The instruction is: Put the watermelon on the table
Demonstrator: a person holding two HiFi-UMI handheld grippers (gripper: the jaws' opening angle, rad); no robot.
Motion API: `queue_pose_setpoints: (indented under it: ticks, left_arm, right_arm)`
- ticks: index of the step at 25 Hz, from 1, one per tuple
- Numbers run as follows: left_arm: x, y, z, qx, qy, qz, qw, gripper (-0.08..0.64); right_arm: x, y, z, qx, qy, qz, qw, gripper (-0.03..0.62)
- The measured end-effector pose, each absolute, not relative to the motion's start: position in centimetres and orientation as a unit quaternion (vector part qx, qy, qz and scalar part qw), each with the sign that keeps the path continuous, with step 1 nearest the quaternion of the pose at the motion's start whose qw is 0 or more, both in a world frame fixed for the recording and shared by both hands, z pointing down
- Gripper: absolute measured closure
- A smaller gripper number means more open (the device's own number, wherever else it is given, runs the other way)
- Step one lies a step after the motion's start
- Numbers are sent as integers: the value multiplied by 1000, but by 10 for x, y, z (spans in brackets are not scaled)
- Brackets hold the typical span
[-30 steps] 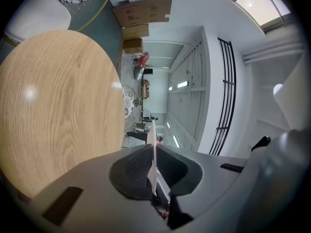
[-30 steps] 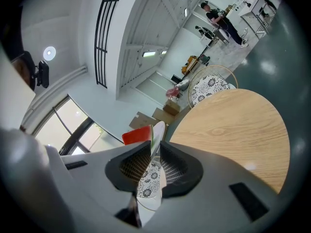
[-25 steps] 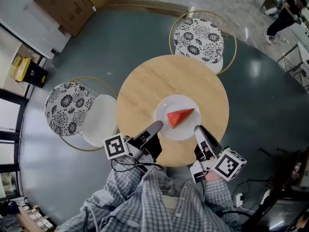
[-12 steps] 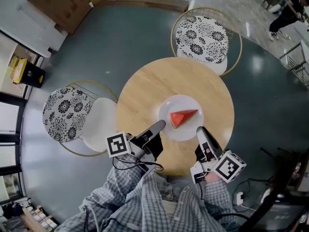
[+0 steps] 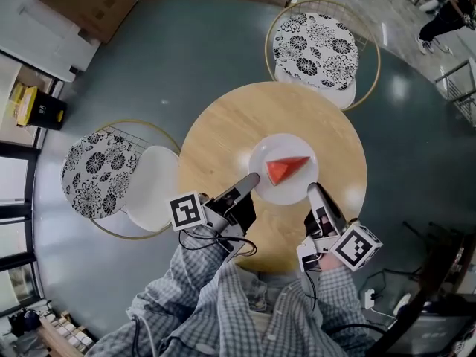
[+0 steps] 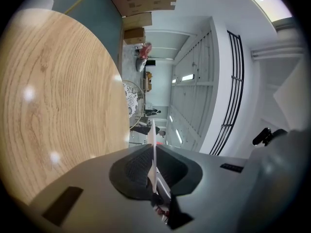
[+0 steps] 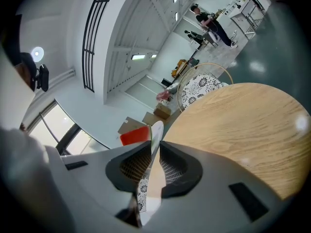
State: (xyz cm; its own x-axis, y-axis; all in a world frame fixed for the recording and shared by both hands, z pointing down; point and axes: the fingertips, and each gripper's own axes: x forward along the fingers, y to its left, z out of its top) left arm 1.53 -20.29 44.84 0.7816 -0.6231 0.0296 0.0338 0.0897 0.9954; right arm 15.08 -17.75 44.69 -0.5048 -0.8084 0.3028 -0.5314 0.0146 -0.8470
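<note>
A red wedge of watermelon (image 5: 285, 169) lies on a white plate (image 5: 263, 157) over the near right part of the round wooden table (image 5: 223, 129). My left gripper (image 5: 253, 179) is shut on the plate's near left rim. My right gripper (image 5: 312, 190) is shut on its near right rim. In the left gripper view the plate's rim (image 6: 153, 136) shows edge-on between the left gripper's (image 6: 154, 154) pads. In the right gripper view the rim (image 7: 157, 131) sits between the right gripper's (image 7: 156, 155) pads, with the watermelon (image 7: 133, 136) behind it. Whether the plate touches the table I cannot tell.
A wire chair with a flowered cushion (image 5: 313, 44) stands at the table's far side, and another (image 5: 95, 169) with a white seat (image 5: 152, 186) at its left. Cardboard boxes (image 5: 78, 2) lie at the far left. A person (image 5: 446, 10) stands far off at the right.
Both grippers have carried the plate with the watermelon a little further in over the table and lower. Both grips are unchanged.
</note>
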Motion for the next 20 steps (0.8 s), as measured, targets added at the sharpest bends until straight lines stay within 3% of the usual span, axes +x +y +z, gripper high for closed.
queue_pose_setpoints:
  ticks: [20]
  left_arm:
    - [33,-259,506,642,-240,-208,698,538]
  right_arm:
    - [165,-231,501,-501,691,-513,92,531]
